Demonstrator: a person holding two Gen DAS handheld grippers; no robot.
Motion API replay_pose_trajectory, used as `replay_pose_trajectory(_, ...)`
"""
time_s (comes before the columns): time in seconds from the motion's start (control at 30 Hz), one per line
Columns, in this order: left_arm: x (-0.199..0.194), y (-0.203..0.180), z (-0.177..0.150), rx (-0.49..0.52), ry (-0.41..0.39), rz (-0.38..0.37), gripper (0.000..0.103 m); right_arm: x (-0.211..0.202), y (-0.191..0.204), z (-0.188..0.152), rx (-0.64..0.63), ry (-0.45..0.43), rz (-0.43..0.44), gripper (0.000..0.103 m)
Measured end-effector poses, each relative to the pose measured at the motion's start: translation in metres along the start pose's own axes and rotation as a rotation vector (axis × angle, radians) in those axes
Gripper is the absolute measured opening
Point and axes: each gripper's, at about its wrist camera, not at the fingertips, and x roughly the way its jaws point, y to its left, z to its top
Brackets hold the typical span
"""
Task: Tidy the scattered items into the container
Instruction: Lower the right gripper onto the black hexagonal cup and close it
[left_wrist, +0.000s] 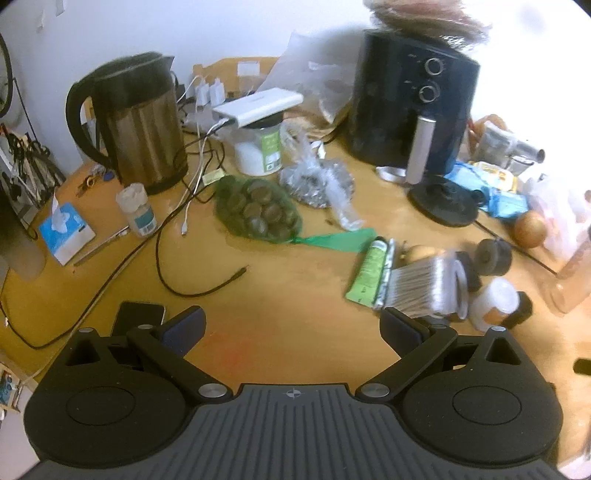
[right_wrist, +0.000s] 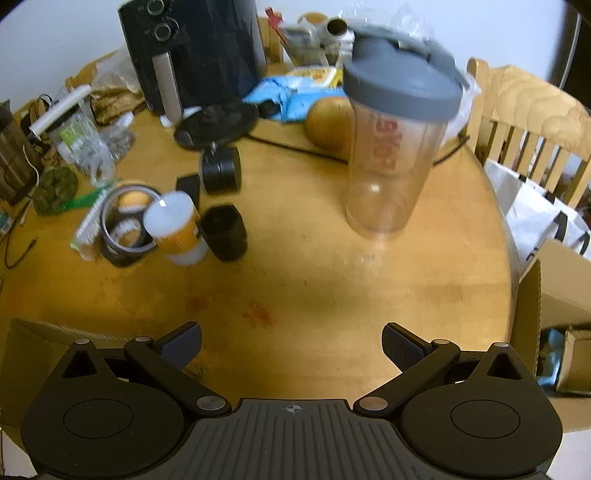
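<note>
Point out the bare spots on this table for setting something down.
Bare wood lies between the right hand-held gripper and the clear shaker cup, and ahead of the left hand-held gripper, short of the green net bag. Crowded around the kettle and air fryer.

Clear shaker cup (right_wrist: 391, 147) w/ grey lid is motion-blurred; red lettering unreadable. Cardboard box (right_wrist: 554, 314) cut off at right edge, contents not visible. Brush (left_wrist: 424, 284) blurred, handle partly hidden behind other stuff. Kettle (right_wrist: 11, 155) cropped at left edge. Labels on green tube (left_wrist: 367, 273) and jar (left_wrist: 260, 147) too small to read.
</note>
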Motion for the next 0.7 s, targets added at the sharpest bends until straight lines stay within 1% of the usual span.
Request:
replay_pose_trajectory(0.07, -0.007, -0.007, 0.000, 0.011, -0.009, -0.006, 0.103, -0.004, 0.004, 0.007, -0.006, -0.014, -0.010, 0.103)
replay_pose_trajectory(0.17, -0.016, -0.018, -0.002, 0.015, -0.021, -0.018, 0.103, -0.009, 0.009, 0.015, -0.025, -0.044, -0.058, 0.103)
replay_pose_trajectory(0.23, -0.019, -0.023, -0.002, 0.011, -0.020, -0.033, 0.103, -0.010, 0.009, 0.020, -0.023, -0.057, -0.061, 0.103)
replay_pose_trajectory(0.37, -0.026, -0.031, -0.005, 0.012, -0.023, -0.076, 0.103, -0.013, 0.010, 0.026, -0.022, -0.086, -0.044, 0.103)
replay_pose_trajectory(0.47, -0.027, -0.039, -0.006, 0.025, -0.020, -0.083, 0.103, -0.016, 0.014, 0.027, -0.058, -0.130, -0.024, 0.103)
replay_pose_trajectory(0.53, -0.028, -0.044, -0.006, 0.032, -0.020, -0.086, 0.103, -0.014, 0.016, 0.029, -0.079, -0.139, 0.005, 0.103)
replay_pose_trajectory(0.63, -0.032, -0.050, -0.006, 0.043, -0.025, -0.101, 0.103, -0.012, 0.017, 0.031, -0.093, -0.148, 0.024, 0.103)
replay_pose_trajectory(0.7, -0.034, -0.053, -0.006, 0.046, -0.032, -0.109, 0.103, -0.011, 0.020, 0.031, -0.126, -0.152, 0.042, 0.103)
